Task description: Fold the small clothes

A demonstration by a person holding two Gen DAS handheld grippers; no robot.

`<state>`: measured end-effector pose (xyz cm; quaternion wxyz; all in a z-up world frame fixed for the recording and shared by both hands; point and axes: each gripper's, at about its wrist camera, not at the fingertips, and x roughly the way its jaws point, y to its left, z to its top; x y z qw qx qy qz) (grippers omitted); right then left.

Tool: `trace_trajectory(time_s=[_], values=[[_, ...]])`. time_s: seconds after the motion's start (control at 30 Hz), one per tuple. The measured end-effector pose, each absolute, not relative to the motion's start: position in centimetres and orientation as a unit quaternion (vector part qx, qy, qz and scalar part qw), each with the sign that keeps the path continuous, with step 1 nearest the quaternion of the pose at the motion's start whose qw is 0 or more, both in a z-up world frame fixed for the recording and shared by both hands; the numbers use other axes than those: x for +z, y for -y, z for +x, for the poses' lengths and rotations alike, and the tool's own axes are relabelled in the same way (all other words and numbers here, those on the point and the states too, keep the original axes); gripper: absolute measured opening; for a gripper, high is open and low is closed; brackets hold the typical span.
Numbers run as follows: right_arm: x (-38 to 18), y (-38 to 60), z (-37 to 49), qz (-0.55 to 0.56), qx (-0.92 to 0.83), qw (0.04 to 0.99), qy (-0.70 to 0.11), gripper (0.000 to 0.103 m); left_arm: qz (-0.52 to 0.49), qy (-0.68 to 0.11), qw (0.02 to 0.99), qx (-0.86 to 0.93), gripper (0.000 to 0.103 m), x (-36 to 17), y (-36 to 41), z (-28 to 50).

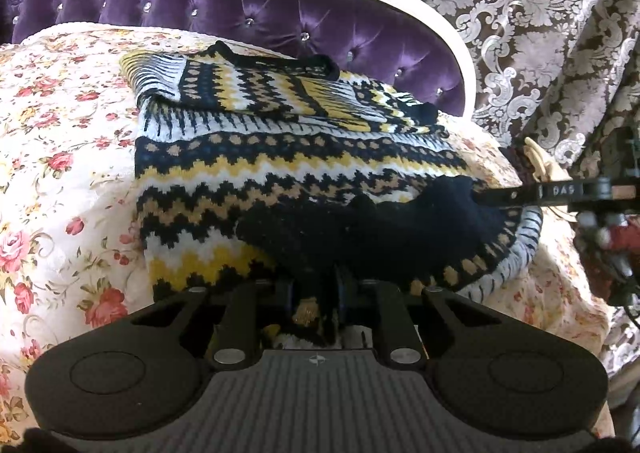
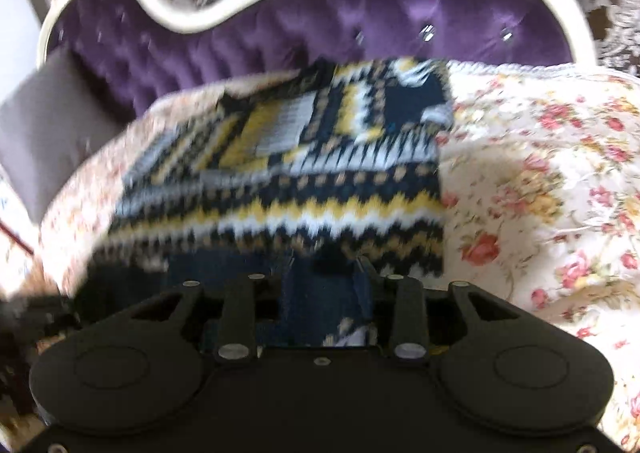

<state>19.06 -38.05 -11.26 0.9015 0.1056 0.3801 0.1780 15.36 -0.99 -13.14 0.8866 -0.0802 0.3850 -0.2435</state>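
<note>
A small knitted sweater [image 1: 280,173] with navy, yellow, white and tan zigzag bands lies on the floral bedspread [image 1: 60,173]. Its sleeves are folded across its upper part. My left gripper [image 1: 316,293] is shut on the sweater's near hem, which is lifted and curled over toward the far side. My right gripper [image 1: 492,195] reaches in from the right and pinches the same hem edge. In the blurred right wrist view the sweater [image 2: 300,189] fills the middle, and my right gripper [image 2: 324,285] is shut on its dark near edge.
A purple tufted headboard [image 1: 260,17] with a white frame stands behind the bed. Brown damask curtains [image 1: 540,33] hang at the right. A grey cushion [image 2: 44,133] sits at the left in the right wrist view. Floral bedspread [image 2: 540,193] extends to the sides.
</note>
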Motion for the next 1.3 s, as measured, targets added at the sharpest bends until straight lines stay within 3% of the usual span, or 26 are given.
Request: trace_trajectory(time_s=[0.07, 0.23, 0.27, 0.3, 0.43, 0.8, 1.07, 1.3], values=[[-11.8, 37.7, 18.9, 0.091, 0.180, 0.900, -0.386, 0.059, -0.079, -0.385, 0.886, -0.245, 0.018, -13.1, 1.0, 15.4], [-12.4, 37.8, 18.0, 0.105, 0.205, 0.895, -0.382, 0.056, -0.075, -0.384, 0.887, -0.245, 0.018, -13.1, 1.2, 15.4], [-12.4, 37.7, 17.7, 0.105, 0.210, 0.895, -0.379, 0.042, -0.074, -0.383, 0.887, -0.246, 0.018, -13.1, 1.2, 15.4], [-12.3, 37.7, 17.5, 0.108, 0.216, 0.894, -0.377, 0.018, -0.074, -0.382, 0.888, -0.245, 0.018, -13.0, 1.2, 15.3], [-11.0, 37.3, 16.0, 0.105, 0.225, 0.905, -0.345, 0.018, -0.071, -0.369, 0.894, -0.243, 0.011, -12.1, 1.1, 14.5], [-4.0, 37.5, 15.4, 0.106, 0.205, 0.946, -0.229, 0.017, -0.036, -0.265, 0.930, -0.253, 0.011, -5.4, 0.6, 15.4], [-1.1, 37.0, 22.0, 0.102, 0.185, 0.960, -0.185, 0.016, 0.016, -0.214, 0.950, -0.229, 0.011, -2.1, 0.7, 22.6], [-2.3, 35.9, 30.7, 0.102, 0.158, 0.961, -0.203, 0.016, 0.023, -0.236, 0.951, -0.200, 0.011, -4.2, 0.9, 30.8]])
